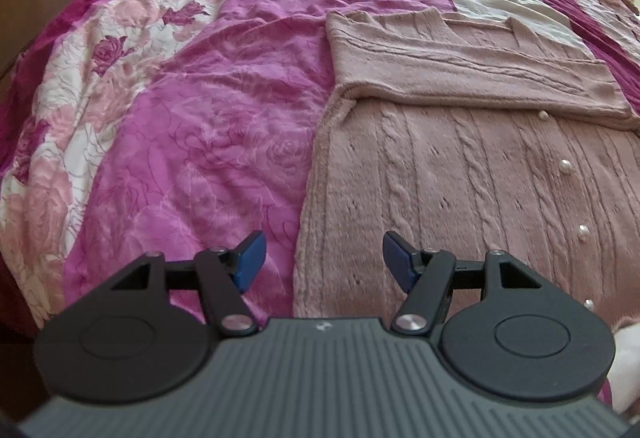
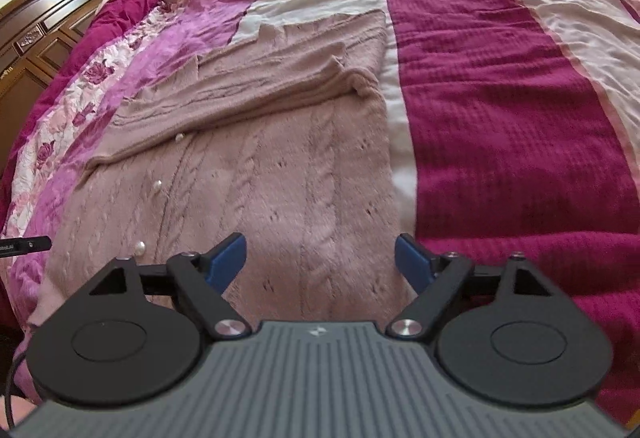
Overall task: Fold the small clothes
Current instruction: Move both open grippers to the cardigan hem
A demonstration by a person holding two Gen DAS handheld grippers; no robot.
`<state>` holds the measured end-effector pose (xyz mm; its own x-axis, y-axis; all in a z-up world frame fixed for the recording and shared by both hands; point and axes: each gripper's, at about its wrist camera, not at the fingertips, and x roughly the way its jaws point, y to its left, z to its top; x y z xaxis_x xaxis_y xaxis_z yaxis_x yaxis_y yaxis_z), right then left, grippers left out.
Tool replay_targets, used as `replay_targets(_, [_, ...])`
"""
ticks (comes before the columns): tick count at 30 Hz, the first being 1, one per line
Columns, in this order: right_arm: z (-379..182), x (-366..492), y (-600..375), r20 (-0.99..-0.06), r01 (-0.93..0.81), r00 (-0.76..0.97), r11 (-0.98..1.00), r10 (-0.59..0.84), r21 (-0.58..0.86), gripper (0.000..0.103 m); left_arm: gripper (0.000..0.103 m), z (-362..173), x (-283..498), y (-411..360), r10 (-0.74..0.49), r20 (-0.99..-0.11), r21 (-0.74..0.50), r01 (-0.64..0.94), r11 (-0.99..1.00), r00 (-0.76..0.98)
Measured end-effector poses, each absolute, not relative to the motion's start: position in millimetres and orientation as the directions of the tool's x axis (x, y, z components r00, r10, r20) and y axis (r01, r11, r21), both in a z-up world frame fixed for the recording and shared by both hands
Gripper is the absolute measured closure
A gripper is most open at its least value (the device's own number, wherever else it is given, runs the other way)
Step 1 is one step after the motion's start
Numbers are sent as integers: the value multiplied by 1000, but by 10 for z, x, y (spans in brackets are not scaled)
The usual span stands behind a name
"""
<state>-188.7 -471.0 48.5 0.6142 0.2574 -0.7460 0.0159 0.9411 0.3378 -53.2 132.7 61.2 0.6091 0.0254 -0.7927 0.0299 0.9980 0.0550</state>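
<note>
A dusty-pink cable-knit cardigan (image 1: 460, 174) with pearl buttons (image 1: 565, 163) lies flat on the bed, its sleeves folded across the chest (image 1: 460, 74). It also shows in the right wrist view (image 2: 256, 174). My left gripper (image 1: 324, 258) is open and empty, hovering over the cardigan's lower left edge. My right gripper (image 2: 320, 262) is open and empty, over the cardigan's lower right edge. Both have blue pads.
The bedspread has pink rose-print fabric (image 1: 192, 142) to the left and magenta and white stripes (image 2: 500, 118) to the right. A dark wooden headboard (image 2: 48, 22) and a magenta pillow (image 2: 128, 2) stand at the far left. A dark tool tip (image 2: 24, 244) pokes in from the left.
</note>
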Motion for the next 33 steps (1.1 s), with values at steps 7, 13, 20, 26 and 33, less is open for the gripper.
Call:
replay_targets(7, [408, -1866, -4717, -773, 19, 570, 936, 278, 350, 16, 37, 484, -538, 1414, 39, -828, 31, -24, 999, 559])
replay_targets(13, [355, -1847, -4697, -787, 15, 549, 937, 283, 348, 15, 37, 438, -563, 1500, -39, -842, -67, -33, 997, 538])
replay_targets(20, [297, -1815, -4701, -792, 9, 534, 935, 295, 354, 15, 37, 314, -586, 1467, -142, -847, -167, -2, 986, 512])
replay_targets(26, [196, -1792, -4772, -780, 2, 527, 917, 339, 400, 15, 38, 210, -562, 1475, -161, -842, -200, -20, 980, 515])
replay_targets(33, [220, -1823, -4781, -782, -32, 509, 915, 360, 401, 15, 38, 206, -642, 1515, -179, -847, -206, 0, 978, 501])
